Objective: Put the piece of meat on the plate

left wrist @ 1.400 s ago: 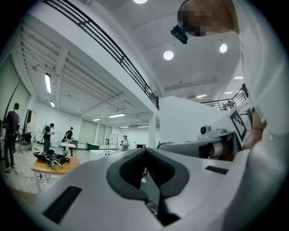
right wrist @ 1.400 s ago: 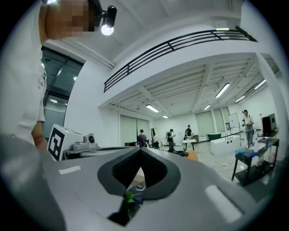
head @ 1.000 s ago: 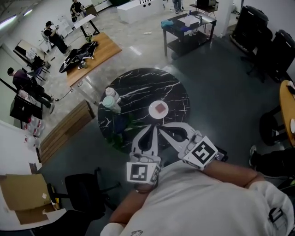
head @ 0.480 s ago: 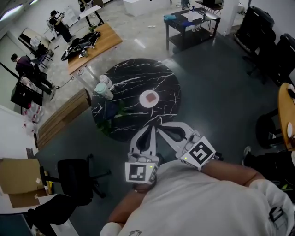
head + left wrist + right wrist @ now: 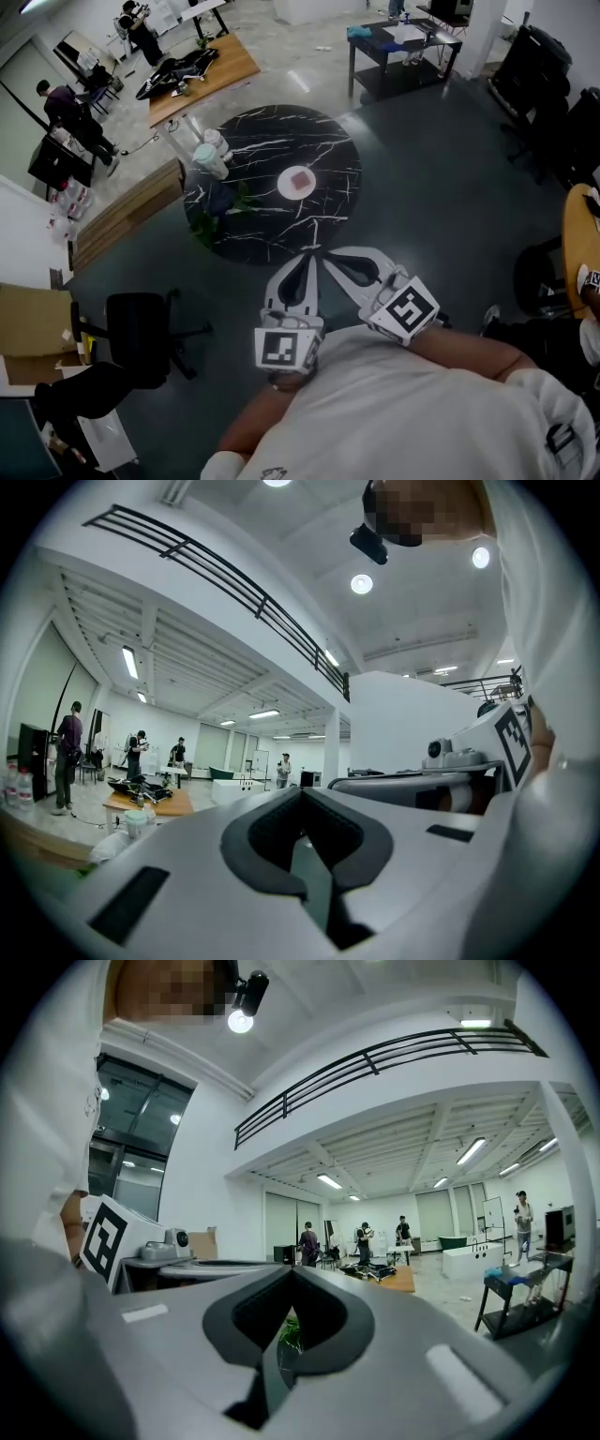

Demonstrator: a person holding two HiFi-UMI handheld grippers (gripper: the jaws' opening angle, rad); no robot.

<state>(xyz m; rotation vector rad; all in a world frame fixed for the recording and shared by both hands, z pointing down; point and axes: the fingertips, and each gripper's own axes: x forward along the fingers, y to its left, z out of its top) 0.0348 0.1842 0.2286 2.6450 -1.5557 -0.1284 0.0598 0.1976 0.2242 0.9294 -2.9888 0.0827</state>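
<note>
On round veined black table [image 5: 246, 157], reddish meat [image 5: 299, 180] atop white plate [image 5: 284, 185] (round), left claw [image 5: 308, 256], right claw [image 5: 325, 255], both pressed together

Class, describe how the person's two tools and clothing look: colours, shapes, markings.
Both the left tool and right tool are pale grey, tapering forward, with dark-lined teardrop openings. Each carries a white cube with black square markers. The person wears a light shirt.

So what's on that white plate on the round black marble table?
One flat reddish-brown piece of meat lies in the middle of the white plate; nothing else shows there. The plate's centre under the meat is covered.
</note>
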